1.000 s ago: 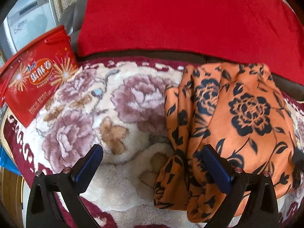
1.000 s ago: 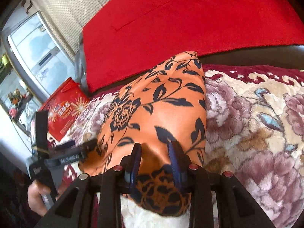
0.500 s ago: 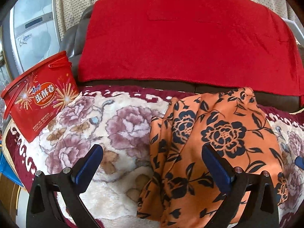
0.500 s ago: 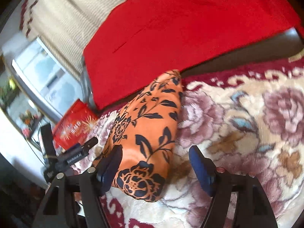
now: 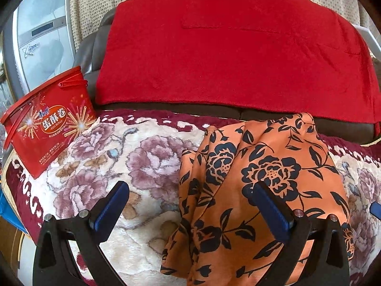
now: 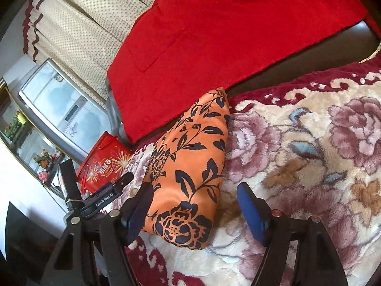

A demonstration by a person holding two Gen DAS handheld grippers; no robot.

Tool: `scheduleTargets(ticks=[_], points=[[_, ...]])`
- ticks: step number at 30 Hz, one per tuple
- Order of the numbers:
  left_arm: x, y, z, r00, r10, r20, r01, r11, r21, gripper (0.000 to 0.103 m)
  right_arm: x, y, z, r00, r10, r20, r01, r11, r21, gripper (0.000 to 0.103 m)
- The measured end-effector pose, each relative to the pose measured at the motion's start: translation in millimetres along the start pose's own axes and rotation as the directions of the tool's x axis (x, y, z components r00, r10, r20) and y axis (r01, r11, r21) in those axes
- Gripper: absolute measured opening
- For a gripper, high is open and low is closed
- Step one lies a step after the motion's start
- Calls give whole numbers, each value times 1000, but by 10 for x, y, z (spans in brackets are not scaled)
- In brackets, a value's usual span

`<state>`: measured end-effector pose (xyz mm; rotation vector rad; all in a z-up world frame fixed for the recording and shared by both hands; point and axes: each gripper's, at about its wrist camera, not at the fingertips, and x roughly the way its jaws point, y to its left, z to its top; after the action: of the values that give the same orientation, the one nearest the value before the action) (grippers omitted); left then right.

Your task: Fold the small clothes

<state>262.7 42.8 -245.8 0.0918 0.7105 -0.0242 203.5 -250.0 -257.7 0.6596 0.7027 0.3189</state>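
Note:
An orange garment with black flowers lies folded into a long narrow bundle on the flowered plush blanket. My left gripper hovers open over its left edge, and the pads touch nothing. In the right wrist view the same garment runs away from me. The right gripper stands open above its near end, the cloth lying between the spread fingers without being pinched. The left gripper's body shows at the left of that view.
A red egg-roll tub stands at the blanket's left edge. A red blanket drapes the sofa back behind. Beige dotted curtains and a silver appliance are further back. Bare blanket lies right of the garment.
The right gripper let go of the garment's near end and opened wide, then drew back a little. The left gripper pulled back and tilted up, so more of the sofa back shows.

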Motion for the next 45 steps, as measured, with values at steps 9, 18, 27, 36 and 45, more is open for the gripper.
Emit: scheduleTargets(ticks=[9, 18, 27, 36, 45], points=[[7, 8, -4, 1000, -3, -5, 3, 1000, -2, 103, -32, -30, -8, 1000, 13, 10, -13, 1000, 17, 76], [11, 2, 4, 1000, -6, -4, 6, 1000, -7, 103, -15, -35, -12, 1000, 16, 7, -16, 1000, 16, 76], [11, -10, 0, 1000, -7, -4, 7, 1000, -3, 103, -53, -30, 2, 1000, 26, 17, -26, 1000, 13, 76], [11, -24, 0, 1000, -12, -4, 12, 1000, 2, 103, -58, -23, -1, 999, 34, 19, -34, 999, 12, 76], [38, 4, 2, 1000, -12, -6, 12, 1000, -3, 103, 33, 3, 47, 998, 56, 12, -56, 998, 12, 76]])
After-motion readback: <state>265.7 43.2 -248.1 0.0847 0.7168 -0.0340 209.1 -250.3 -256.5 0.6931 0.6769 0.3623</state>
